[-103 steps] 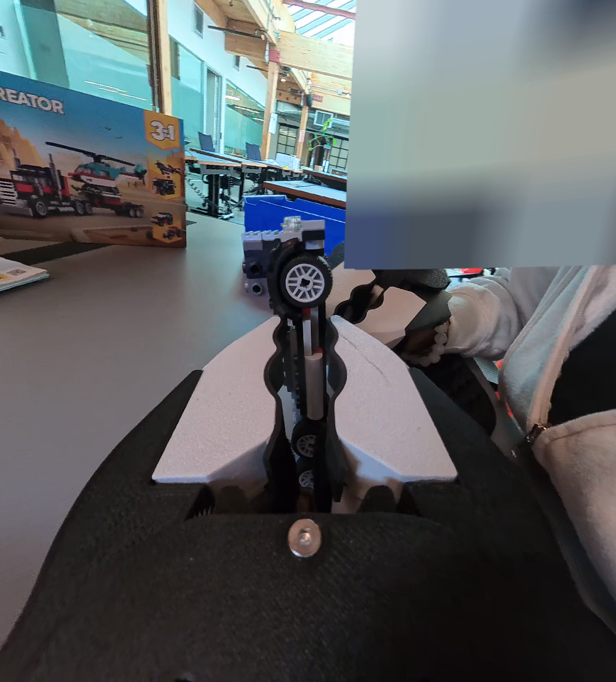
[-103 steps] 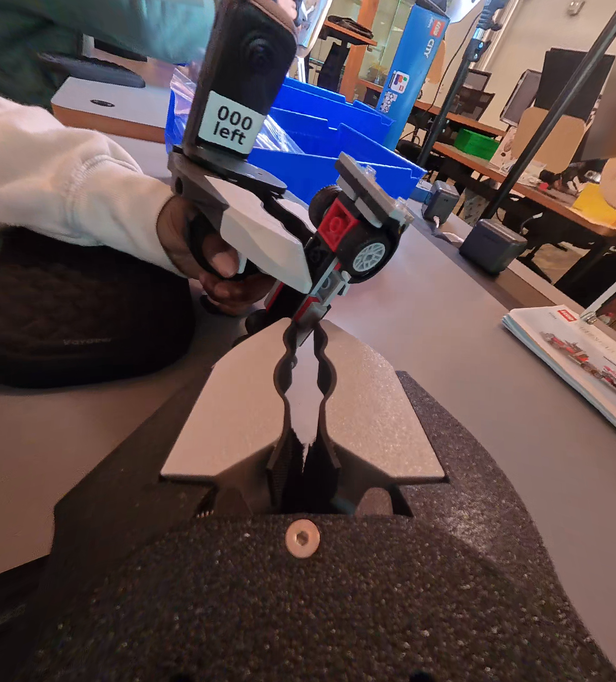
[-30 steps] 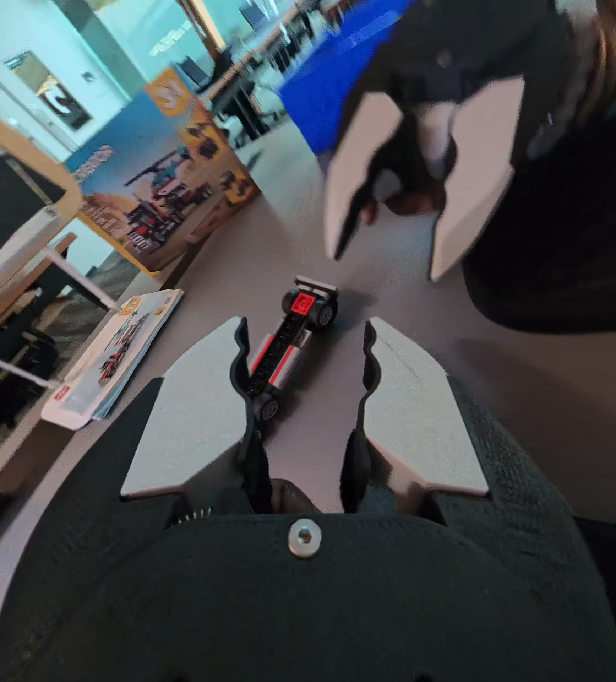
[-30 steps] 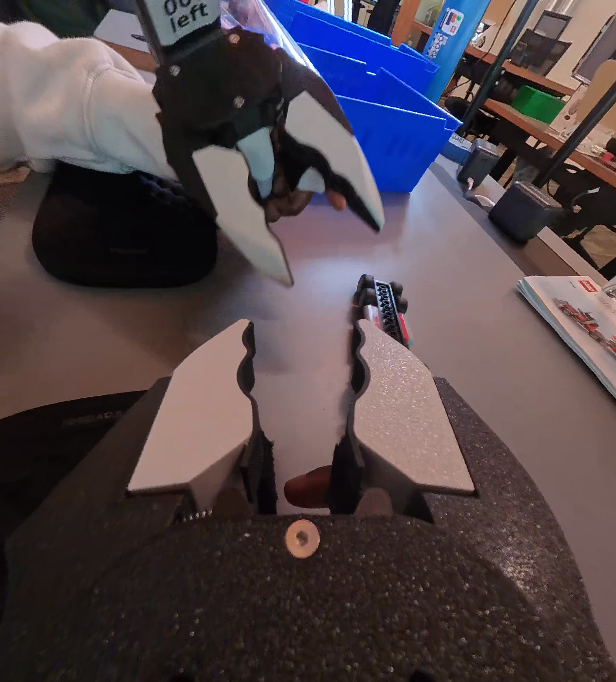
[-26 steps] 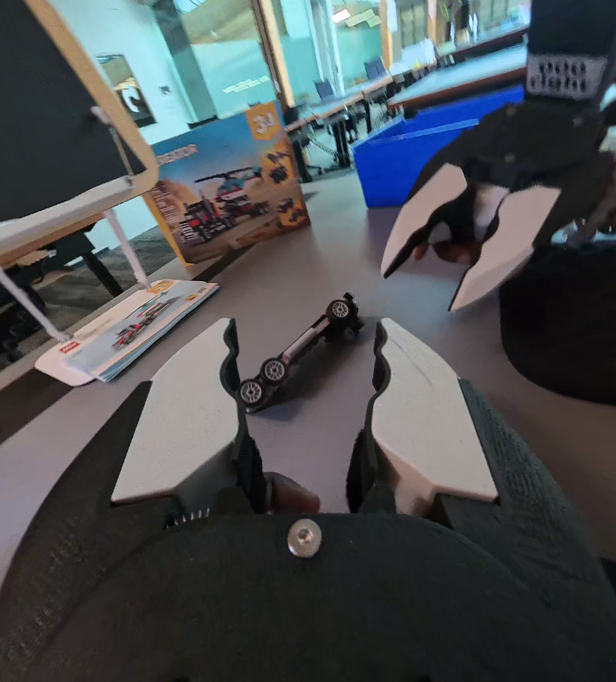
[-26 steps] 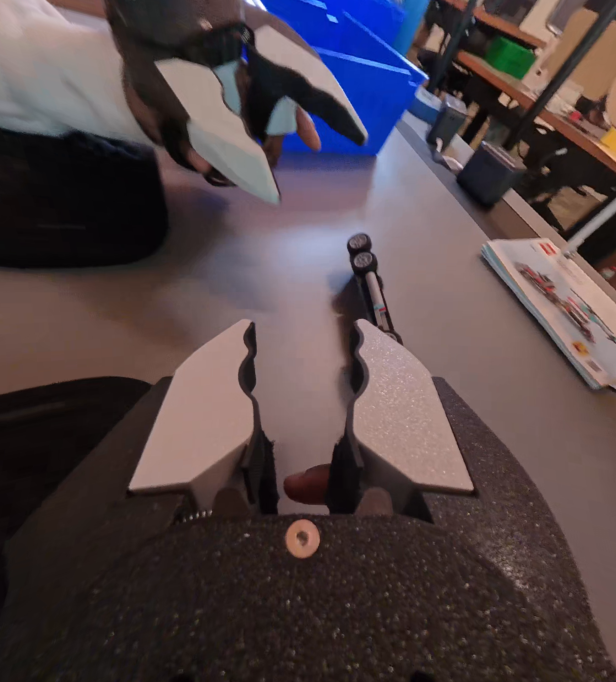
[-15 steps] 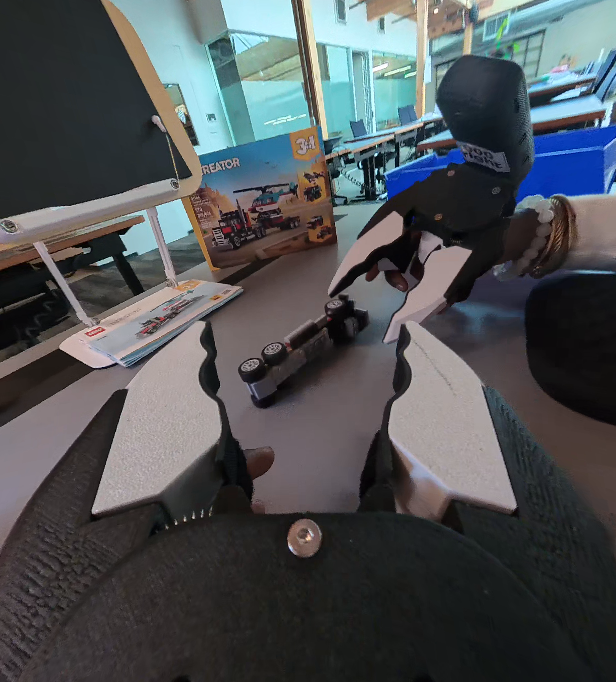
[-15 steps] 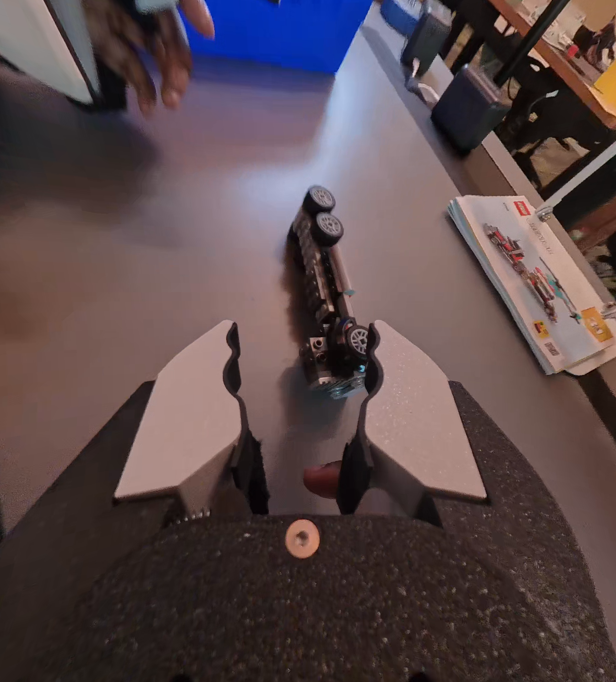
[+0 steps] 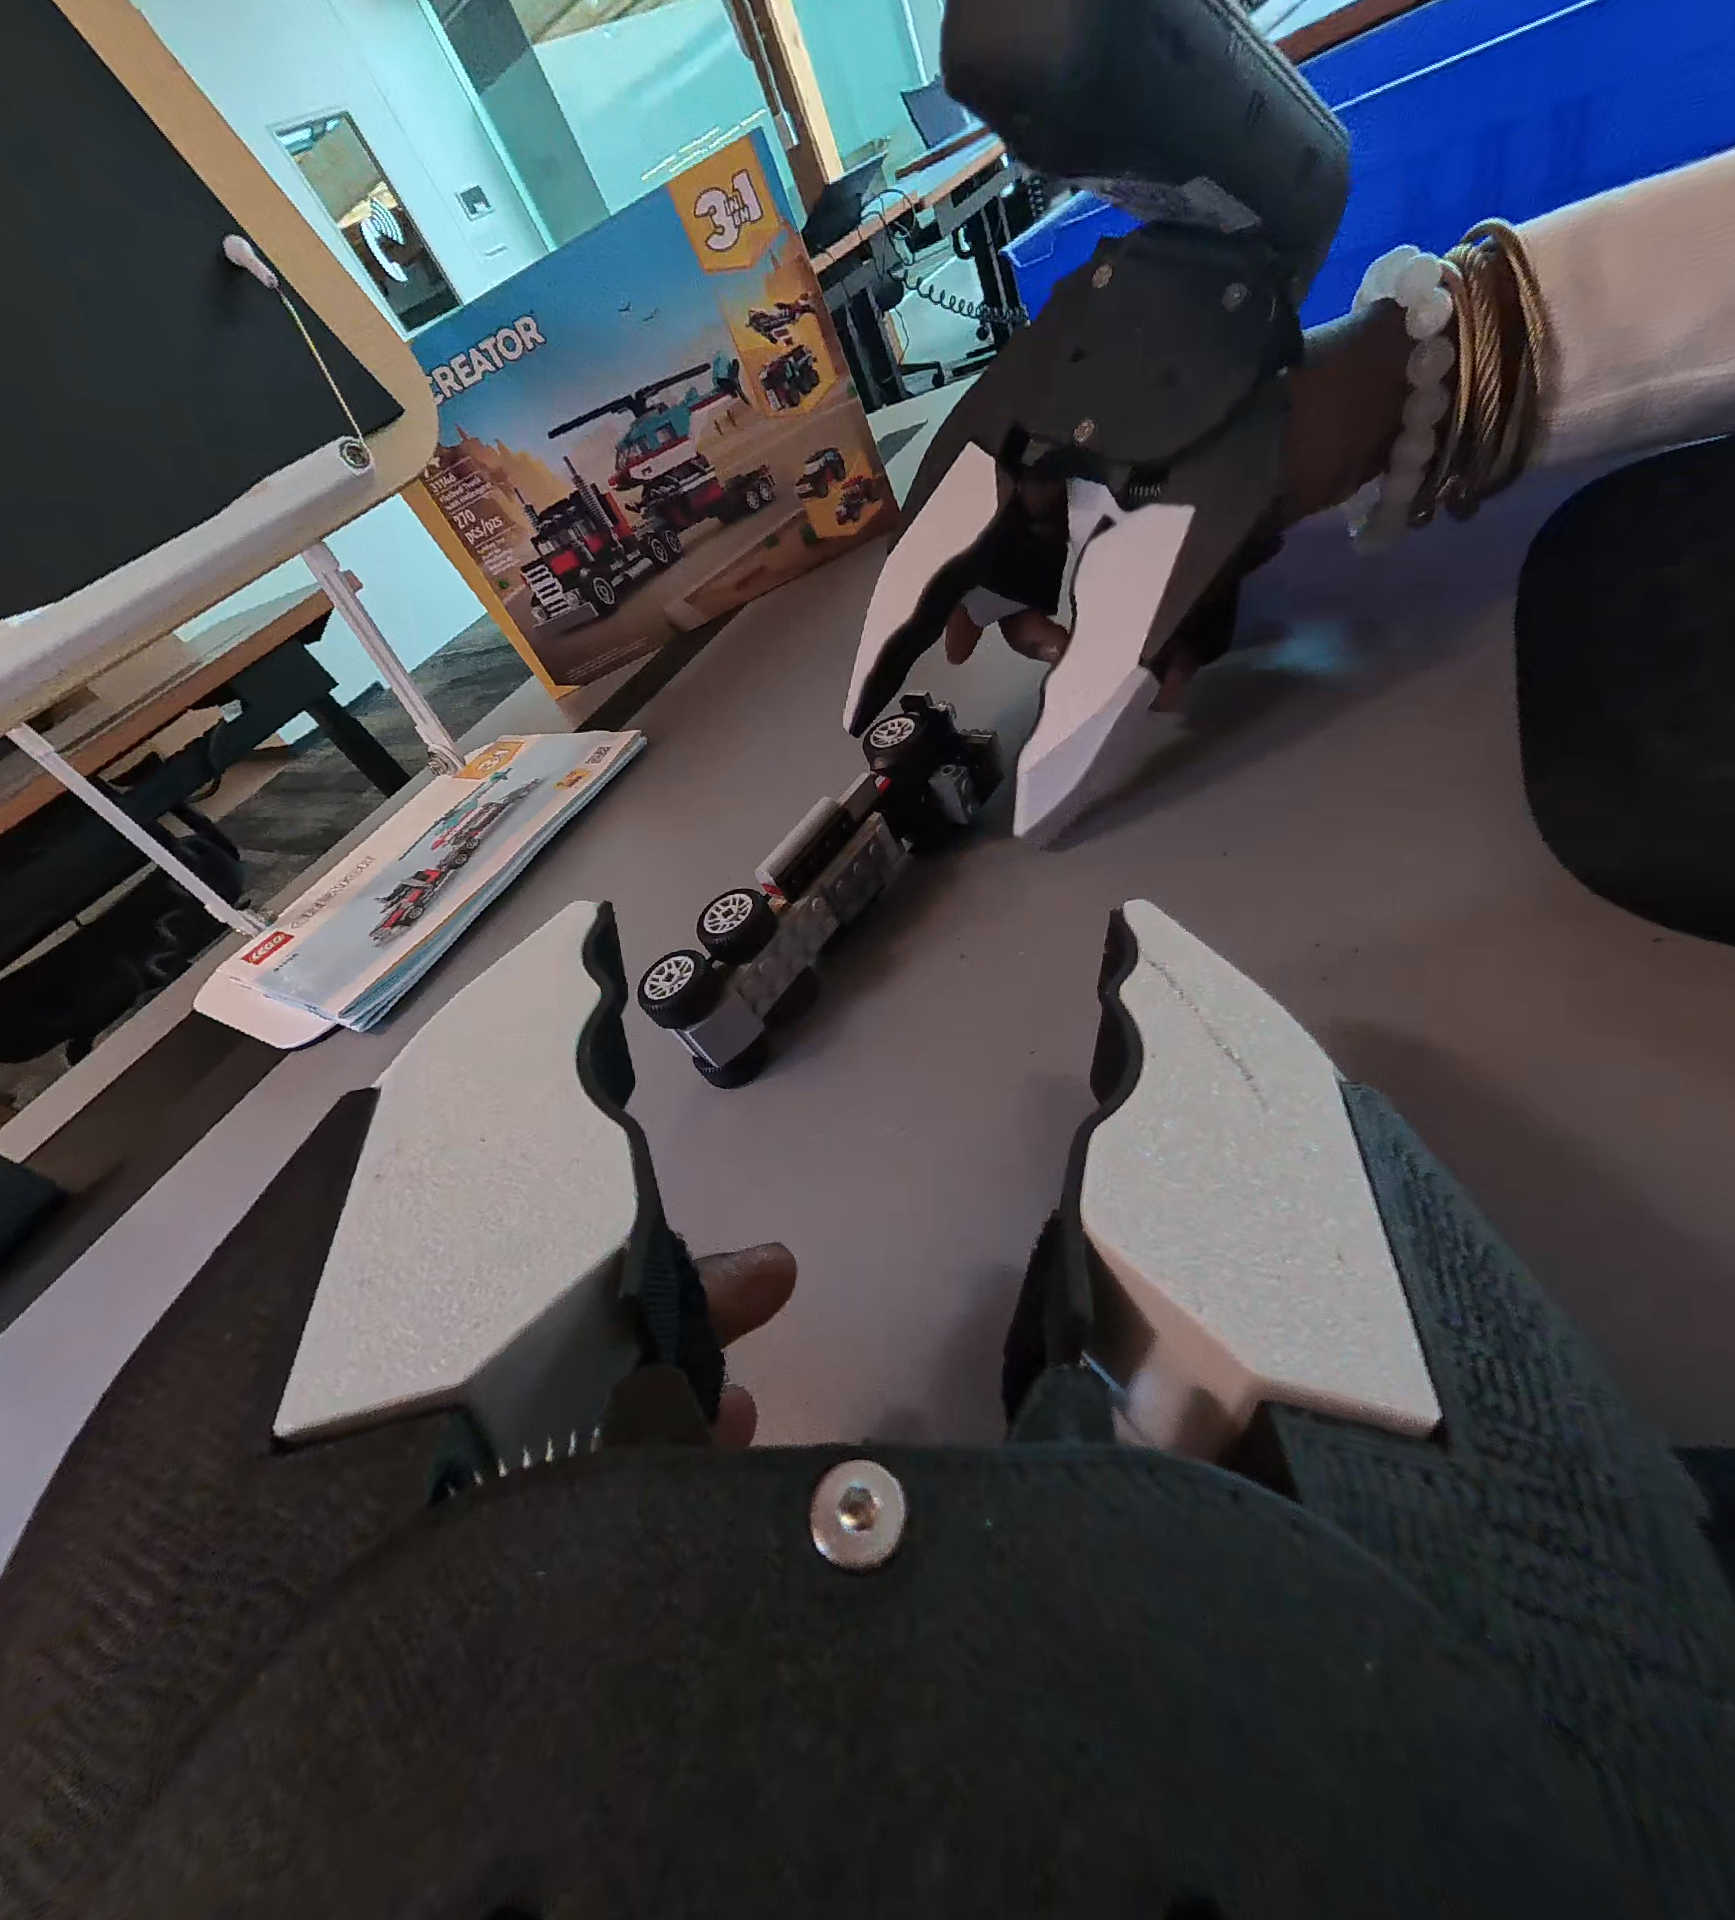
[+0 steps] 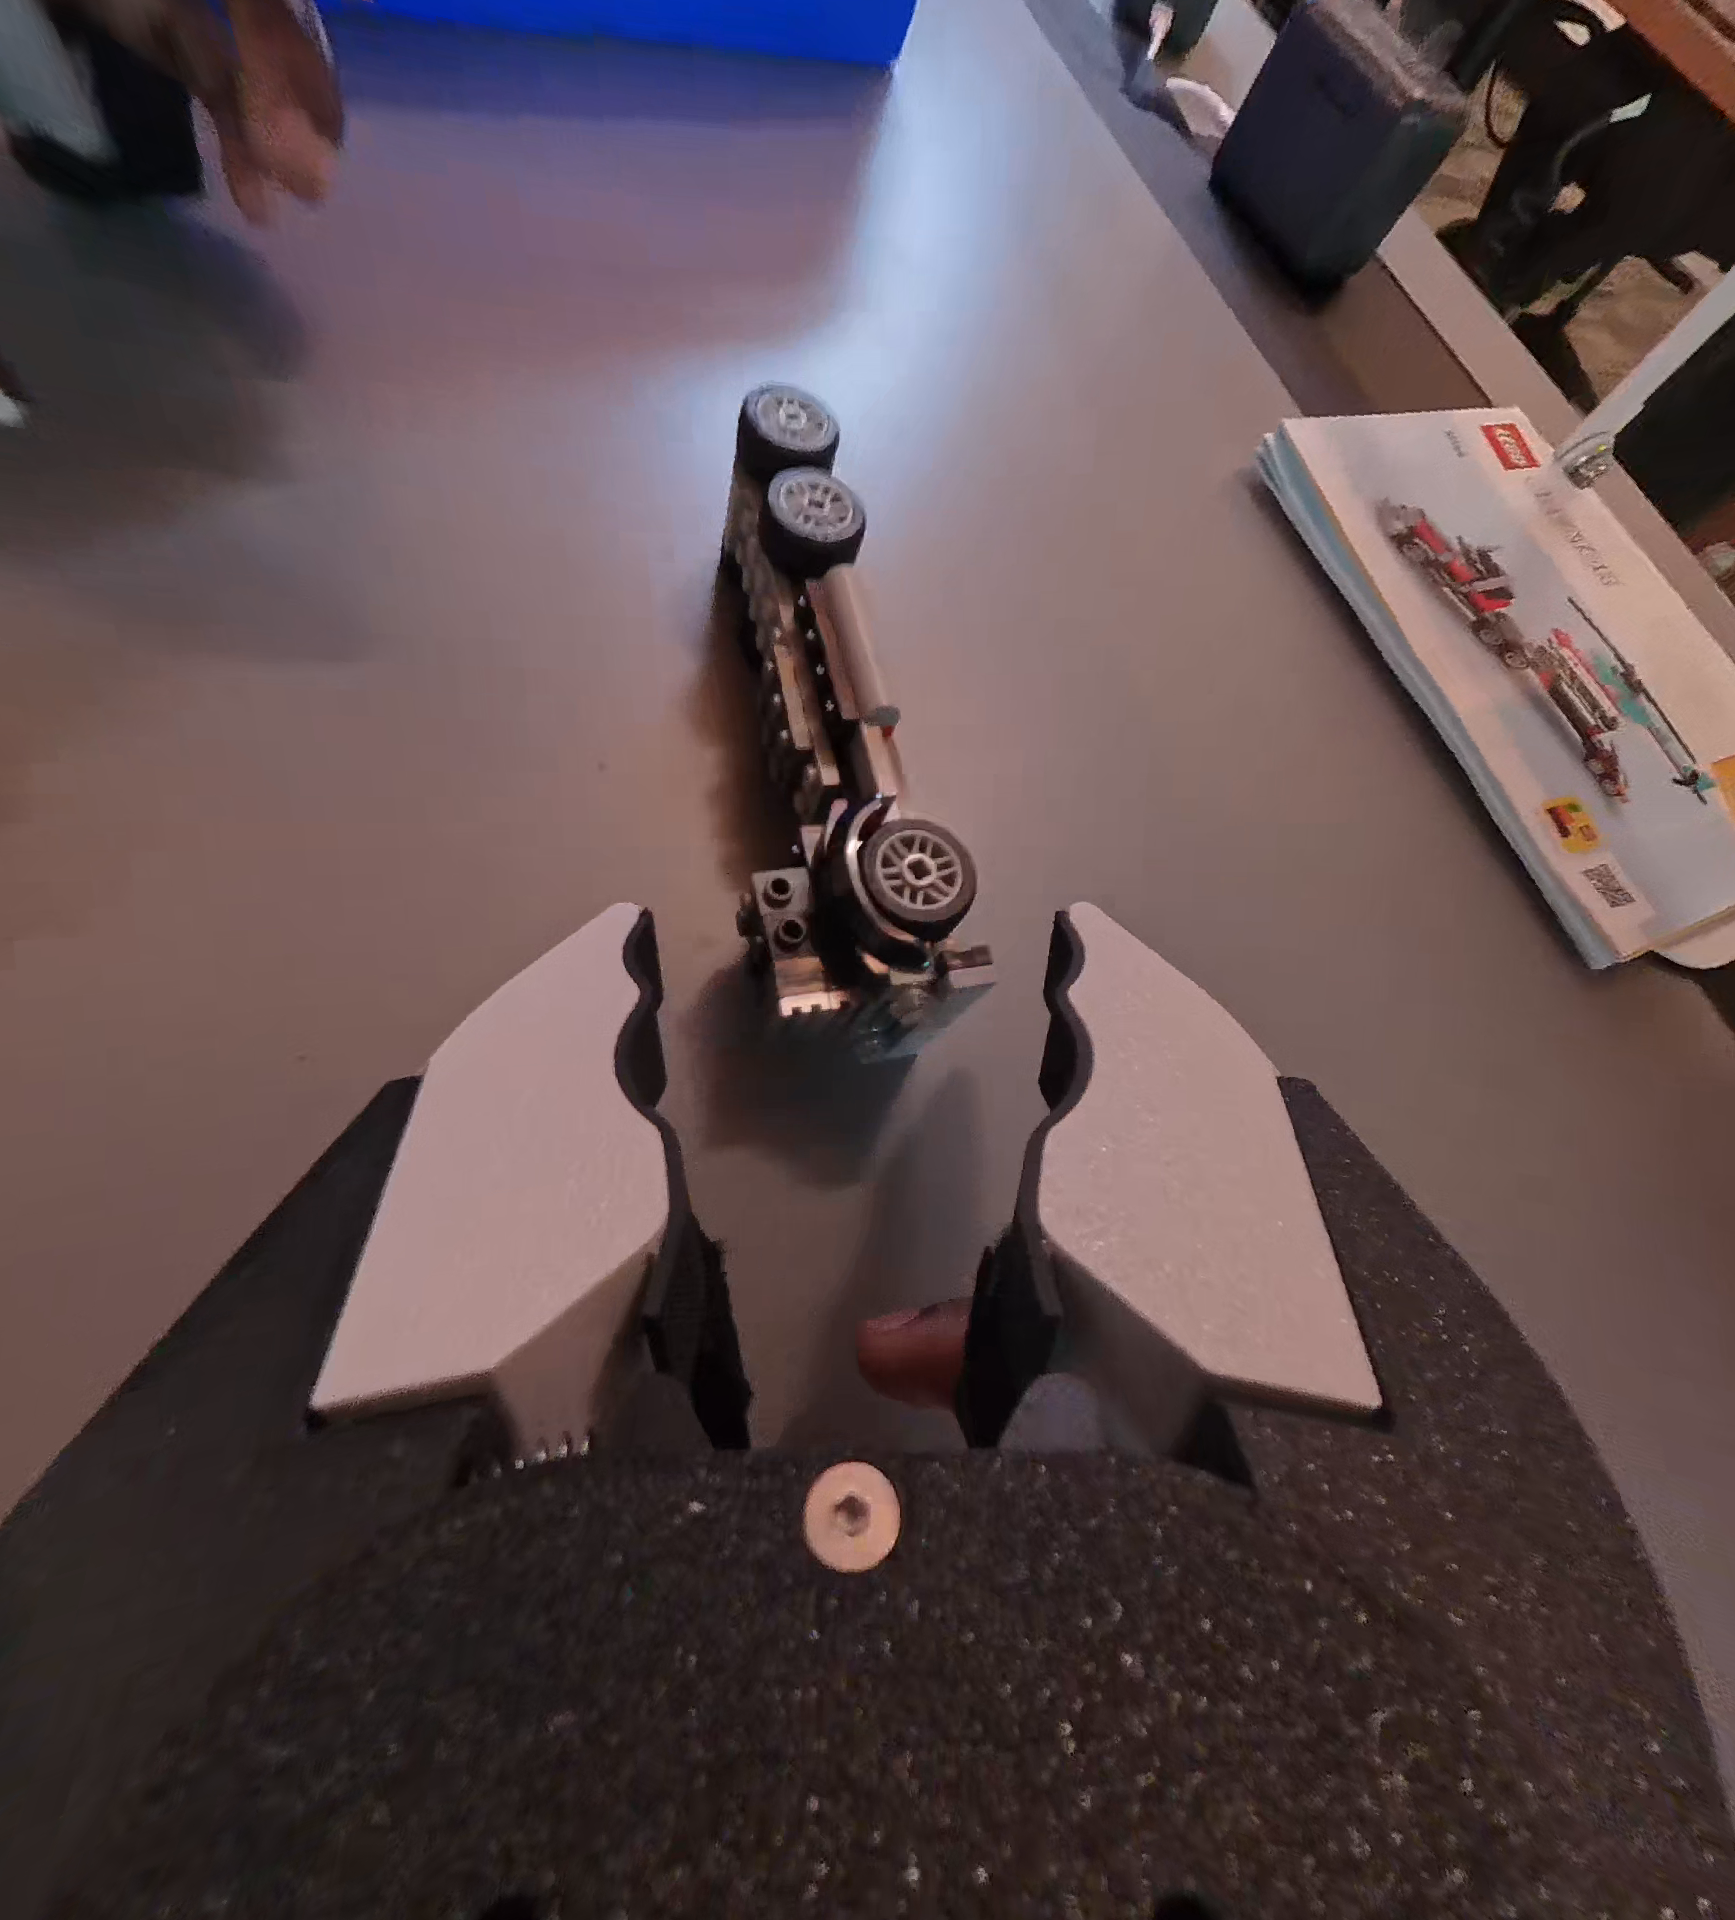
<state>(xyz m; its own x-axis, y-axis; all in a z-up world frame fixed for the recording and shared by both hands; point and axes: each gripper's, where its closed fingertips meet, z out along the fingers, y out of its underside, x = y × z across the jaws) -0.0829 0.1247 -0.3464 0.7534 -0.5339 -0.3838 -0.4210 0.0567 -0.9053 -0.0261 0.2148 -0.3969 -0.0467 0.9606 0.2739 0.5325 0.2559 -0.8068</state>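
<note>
The left gripper (image 9: 858,997) is nearest, jaws spread wide and bare over the grey table (image 9: 1206,935). Just beyond its left finger (image 9: 489,1122) lies the truck (image 9: 811,894), a long brick-built chassis tipped on its side, twin rear wheels toward this gripper, cab end farther off. It touches neither left finger.

At the far end the right gripper (image 9: 946,769) comes down over the cab, jaws also released. Its own view shows the single front wheel (image 10: 917,881) and cab just ahead of and between the two fingertips, with clear table either side, so neither pad presses on it.

By its look the truck is light, rigid plastic, hard and fairly slick on its smooth faces. It is likely fragile at the joins: a long thin frame of snapped-together bricks could split if bent or lifted by one end. Wheels would turn under a pad and make a poor hold. The flat sides of the chassis, about mid-length, seem the safest place to pinch, or the blocky cab.

Left of the truck lies a booklet (image 9: 427,883); farther off stands a box (image 9: 655,436), a blue bin (image 9: 1528,135) behind to the right, and a black cushion (image 9: 1673,707) at the right.
</note>
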